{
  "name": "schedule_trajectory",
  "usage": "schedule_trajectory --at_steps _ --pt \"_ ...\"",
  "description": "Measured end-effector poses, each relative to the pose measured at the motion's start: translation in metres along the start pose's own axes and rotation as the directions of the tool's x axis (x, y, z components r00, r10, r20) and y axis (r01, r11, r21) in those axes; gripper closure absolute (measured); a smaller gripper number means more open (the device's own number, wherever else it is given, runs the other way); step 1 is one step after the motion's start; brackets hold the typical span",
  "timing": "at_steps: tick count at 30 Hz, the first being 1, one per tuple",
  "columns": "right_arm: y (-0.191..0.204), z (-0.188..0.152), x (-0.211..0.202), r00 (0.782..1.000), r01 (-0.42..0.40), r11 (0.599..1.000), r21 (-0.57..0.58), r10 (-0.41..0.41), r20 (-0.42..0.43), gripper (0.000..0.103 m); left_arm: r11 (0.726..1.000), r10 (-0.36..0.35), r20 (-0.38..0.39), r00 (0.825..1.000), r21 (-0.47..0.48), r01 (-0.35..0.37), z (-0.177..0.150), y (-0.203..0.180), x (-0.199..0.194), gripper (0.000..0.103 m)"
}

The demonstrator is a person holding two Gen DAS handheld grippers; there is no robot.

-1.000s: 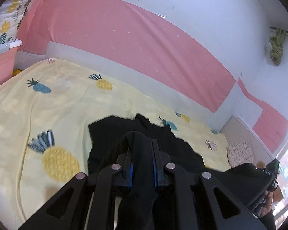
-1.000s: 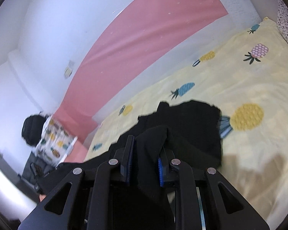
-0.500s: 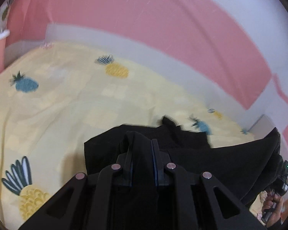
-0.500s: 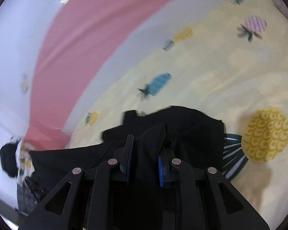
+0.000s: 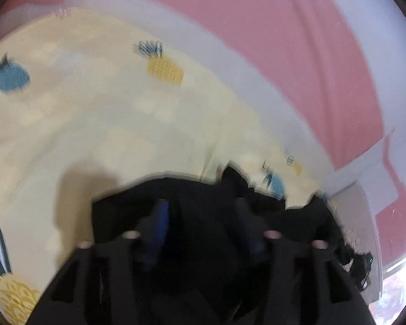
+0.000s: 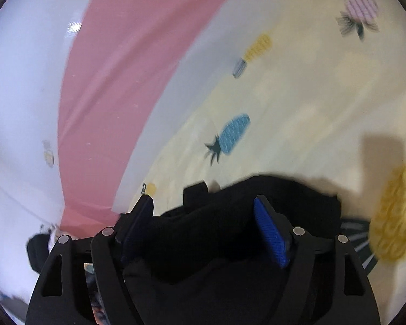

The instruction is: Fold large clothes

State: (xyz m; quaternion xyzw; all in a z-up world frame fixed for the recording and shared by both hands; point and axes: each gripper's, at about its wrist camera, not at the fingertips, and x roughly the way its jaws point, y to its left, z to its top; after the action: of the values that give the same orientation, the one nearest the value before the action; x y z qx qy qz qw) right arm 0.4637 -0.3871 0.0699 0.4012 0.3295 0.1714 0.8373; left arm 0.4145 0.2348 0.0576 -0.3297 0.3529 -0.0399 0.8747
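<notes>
A black garment lies bunched on a yellow pineapple-print bedsheet. It also shows in the right wrist view. My left gripper is open, its blue-padded fingers spread apart right over the black cloth; the view is blurred. My right gripper is open too, with its blue pads wide apart and a fold of the black garment lying loose between them.
The bedsheet runs up to a pink and white wall behind the bed, also in the right wrist view. A dark object sits at the far left beyond the bed.
Both grippers have opened and let go of the black garment. Both have moved down and forward toward the bed, and the cloth now rests on the sheet.
</notes>
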Motion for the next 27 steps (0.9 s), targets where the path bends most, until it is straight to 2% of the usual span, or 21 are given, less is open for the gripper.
schedule_trajectory --at_steps 2,4,7,9,13,14,15,16,17,18,19,20,21,22,24,27 --pt "0.009 -0.002 -0.012 0.998 0.043 0.996 -0.084 -0.040 0.042 0.027 1.000 -0.010 0.108 0.994 0.007 0.009 0.006 -0.002 -0.022 0.025" --pt "0.011 -0.006 -0.014 0.996 0.083 0.989 -0.126 -0.077 0.046 0.027 1.000 0.005 0.143 0.990 0.017 -0.008 0.005 -0.001 -0.030 0.021" --pt "0.005 -0.013 -0.002 0.988 0.152 0.976 -0.156 -0.154 -0.002 0.027 0.995 0.081 0.069 0.994 0.060 -0.085 -0.004 0.000 -0.011 0.021" --pt "0.005 -0.019 0.016 0.975 0.207 0.960 -0.190 -0.219 -0.042 0.027 0.990 0.117 -0.005 0.993 0.079 -0.116 -0.012 0.001 0.012 0.021" --pt "-0.003 -0.021 0.047 0.945 0.273 0.933 -0.233 -0.306 -0.115 0.027 0.977 0.186 -0.125 0.975 0.126 -0.170 -0.025 0.002 0.061 0.024" --pt "-0.005 -0.021 0.056 0.931 0.297 0.923 -0.242 -0.336 -0.139 0.027 0.975 0.196 -0.144 0.970 0.132 -0.177 -0.028 0.003 0.071 0.035" --pt "-0.008 -0.021 0.062 0.920 0.317 0.916 -0.248 -0.360 -0.155 0.041 0.973 0.204 -0.144 0.968 0.138 -0.184 -0.029 0.003 0.075 0.053" --pt "-0.007 -0.020 0.064 0.922 0.314 0.917 -0.248 -0.356 -0.149 0.079 0.966 0.234 -0.122 0.965 0.145 -0.216 -0.029 -0.001 0.076 0.062" --pt "-0.005 -0.018 0.063 0.924 0.318 0.914 -0.254 -0.358 -0.133 0.083 0.960 0.250 -0.086 0.964 0.153 -0.235 -0.028 -0.005 0.073 0.080" --pt "0.004 -0.019 0.059 0.927 0.328 0.901 -0.283 -0.366 -0.088 0.086 0.963 0.226 -0.043 0.973 0.159 -0.217 -0.027 -0.009 0.065 0.085" --pt "0.010 -0.020 0.055 0.933 0.327 0.888 -0.323 -0.358 -0.043 0.087 0.959 0.222 0.011 0.975 0.176 -0.220 -0.026 -0.012 0.058 0.085" --pt "0.010 -0.020 0.058 0.929 0.343 0.876 -0.338 -0.371 -0.018 0.087 0.949 0.231 0.067 0.971 0.206 -0.240 -0.028 -0.013 0.057 0.085" --pt "0.003 -0.020 0.065 0.922 0.357 0.877 -0.323 -0.385 -0.027 0.087 0.941 0.248 0.081 0.965 0.215 -0.260 -0.032 -0.010 0.063 0.084" --pt "-0.008 -0.022 0.075 0.913 0.371 0.875 -0.310 -0.405 -0.052 0.086 0.939 0.268 0.059 0.962 0.209 -0.274 -0.036 -0.005 0.075 0.084" --pt "-0.020 -0.029 0.090 0.897 0.404 0.855 -0.327 -0.440 -0.044 0.085 0.933 0.295 0.063 0.954 0.197 -0.301 -0.045 0.006 0.089 0.082" --pt "-0.031 -0.033 0.097 0.887 0.428 0.847 -0.316 -0.461 -0.033 0.081 0.926 0.321 0.079 0.944 0.183 -0.330 -0.048 0.010 0.097 0.081"
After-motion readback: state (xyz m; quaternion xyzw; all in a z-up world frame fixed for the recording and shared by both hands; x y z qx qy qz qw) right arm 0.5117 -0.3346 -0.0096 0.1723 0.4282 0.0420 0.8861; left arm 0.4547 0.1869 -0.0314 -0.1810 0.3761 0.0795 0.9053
